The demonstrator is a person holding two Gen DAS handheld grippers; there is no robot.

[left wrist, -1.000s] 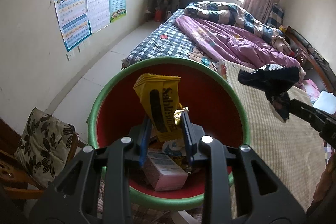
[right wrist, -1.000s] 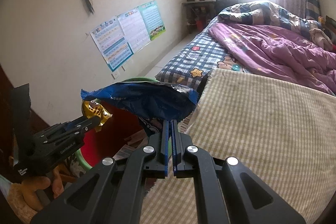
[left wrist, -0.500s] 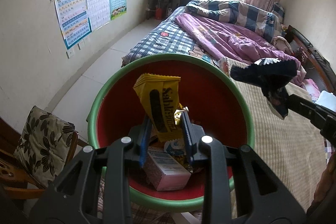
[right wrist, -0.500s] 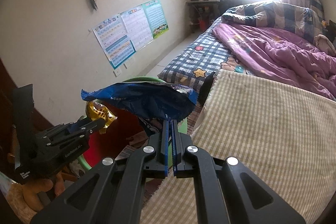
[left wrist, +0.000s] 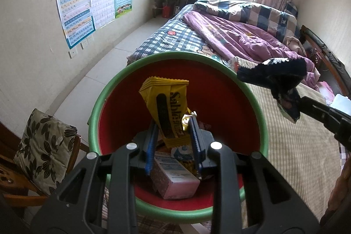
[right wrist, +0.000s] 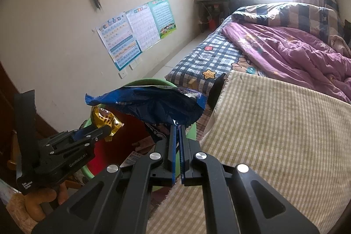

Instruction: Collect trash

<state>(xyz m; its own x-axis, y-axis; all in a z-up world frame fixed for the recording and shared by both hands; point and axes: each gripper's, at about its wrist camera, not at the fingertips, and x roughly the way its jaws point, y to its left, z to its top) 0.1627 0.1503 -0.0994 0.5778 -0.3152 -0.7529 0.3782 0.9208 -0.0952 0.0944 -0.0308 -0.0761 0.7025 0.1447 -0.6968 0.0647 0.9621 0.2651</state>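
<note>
Our left gripper (left wrist: pixel 173 142), clamped on a yellow wrapper (left wrist: pixel 169 109), hangs over the red bin (left wrist: pixel 114 100) beside the bed's near-left corner. Our right gripper (right wrist: pixel 177 131) pinches a blue wrapper (right wrist: pixel 151 104) near the bin's rim; we should centre each before letting go.

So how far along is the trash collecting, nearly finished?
Partly. A pink carton and other scraps already lie in the green-rimmed bin. The left gripper holds a yellow wrapper over it; the right gripper holds a blue bag near the rim. Both remain to be dropped.
</note>
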